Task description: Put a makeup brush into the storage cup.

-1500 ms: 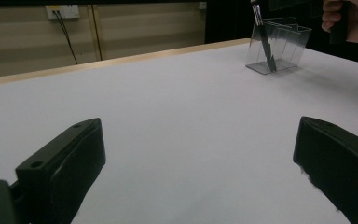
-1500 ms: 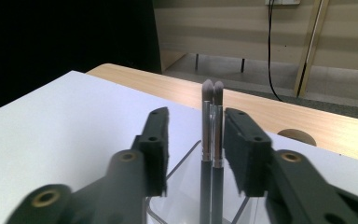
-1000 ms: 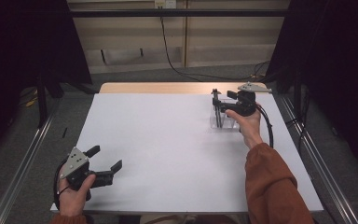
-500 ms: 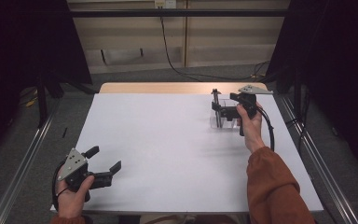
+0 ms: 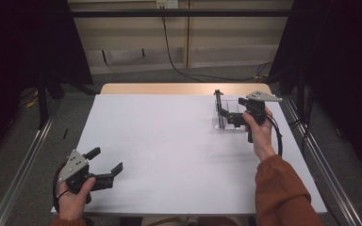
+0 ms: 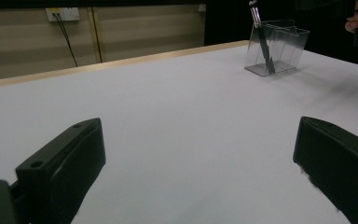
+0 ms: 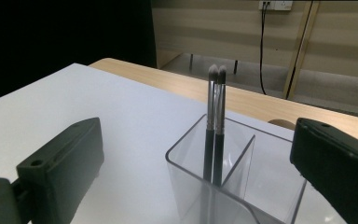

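Observation:
A clear acrylic holder (image 5: pixel 231 109) with compartments stands at the table's back right. Two dark-handled brushes (image 5: pixel 218 104) stand upright in its left compartment. My right gripper (image 5: pixel 227 117) is level beside the holder and points left at it. Its jaws have just been opening and are open, with the holder's near end (image 7: pixel 261 186) between them and untouched. In the right gripper view (image 7: pixel 198 133) the brushes (image 7: pixel 216 116) rise just ahead. My left gripper (image 5: pixel 107 160) rests open near the front left corner, with nothing between its jaws (image 6: pixel 198 135). From there the holder (image 6: pixel 279 46) is far off.
The white table top (image 5: pixel 169 141) ends in a wooden strip (image 5: pixel 169 88) at the back. Metal rails (image 5: pixel 320 160) run along both sides. A black cable (image 5: pixel 279 141) trails from the right gripper. Dark curtains stand at left and right.
The right hand has drawn a little to the right and toward me from over the holder. The left gripper has stayed where it was.

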A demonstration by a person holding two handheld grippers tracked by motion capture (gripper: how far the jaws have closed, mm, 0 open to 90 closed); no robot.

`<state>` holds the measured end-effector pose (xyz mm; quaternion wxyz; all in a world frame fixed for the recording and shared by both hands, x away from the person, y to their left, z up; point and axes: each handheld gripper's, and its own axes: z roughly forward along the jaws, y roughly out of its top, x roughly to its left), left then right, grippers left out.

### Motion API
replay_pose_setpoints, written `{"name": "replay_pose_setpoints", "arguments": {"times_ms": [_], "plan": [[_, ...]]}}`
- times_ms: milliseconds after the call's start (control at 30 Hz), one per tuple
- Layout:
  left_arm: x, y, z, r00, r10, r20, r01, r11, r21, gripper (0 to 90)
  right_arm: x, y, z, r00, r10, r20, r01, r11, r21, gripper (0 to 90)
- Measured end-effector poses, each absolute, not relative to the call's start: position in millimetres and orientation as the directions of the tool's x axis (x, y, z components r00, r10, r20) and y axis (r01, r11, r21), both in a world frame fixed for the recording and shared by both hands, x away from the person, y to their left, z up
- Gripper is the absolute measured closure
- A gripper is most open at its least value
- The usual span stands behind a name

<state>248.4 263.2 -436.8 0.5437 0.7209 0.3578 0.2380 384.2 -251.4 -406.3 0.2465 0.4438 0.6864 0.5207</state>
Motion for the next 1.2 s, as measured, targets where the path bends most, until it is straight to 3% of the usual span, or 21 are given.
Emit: {"name": "replay_pose_setpoints", "arguments": {"times_ms": [400, 1200], "plan": [[249, 263, -437, 0.628, 0.777, -0.046, 0.260, -0.154, 0.953, 2.2, 362, -260, -404, -0.523, 0.845, 0.112, 0.330, 0.079, 0.941, 2.4], [248, 265, -437, 0.618, 0.785, -0.046, 0.255, -0.144, 0.956, 2.2, 320, -270, -406, -0.513, 0.854, 0.083, 0.303, 0.090, 0.949, 1.9]]}}
